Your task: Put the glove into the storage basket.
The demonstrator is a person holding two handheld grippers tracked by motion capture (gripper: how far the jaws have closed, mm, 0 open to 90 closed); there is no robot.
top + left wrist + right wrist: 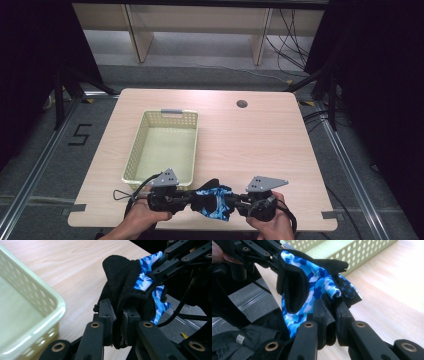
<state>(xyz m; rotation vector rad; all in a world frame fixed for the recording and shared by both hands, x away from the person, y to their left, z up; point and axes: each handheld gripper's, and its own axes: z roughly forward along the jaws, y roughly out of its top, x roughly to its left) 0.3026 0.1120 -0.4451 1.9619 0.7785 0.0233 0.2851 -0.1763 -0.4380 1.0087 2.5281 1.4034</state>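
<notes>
Two tongs clenched on one glove (214, 201), left tongs (186, 199), right tongs (237, 201), above table edge (250, 150).

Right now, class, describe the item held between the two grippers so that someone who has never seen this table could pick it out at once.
Start at the wooden table and find the pale green basket on its left half. Just in front of it, at the near edge, the left gripper and right gripper each clamp their jaws on one glove. It is the only soft item: black fabric with blue camouflage patches.
</notes>
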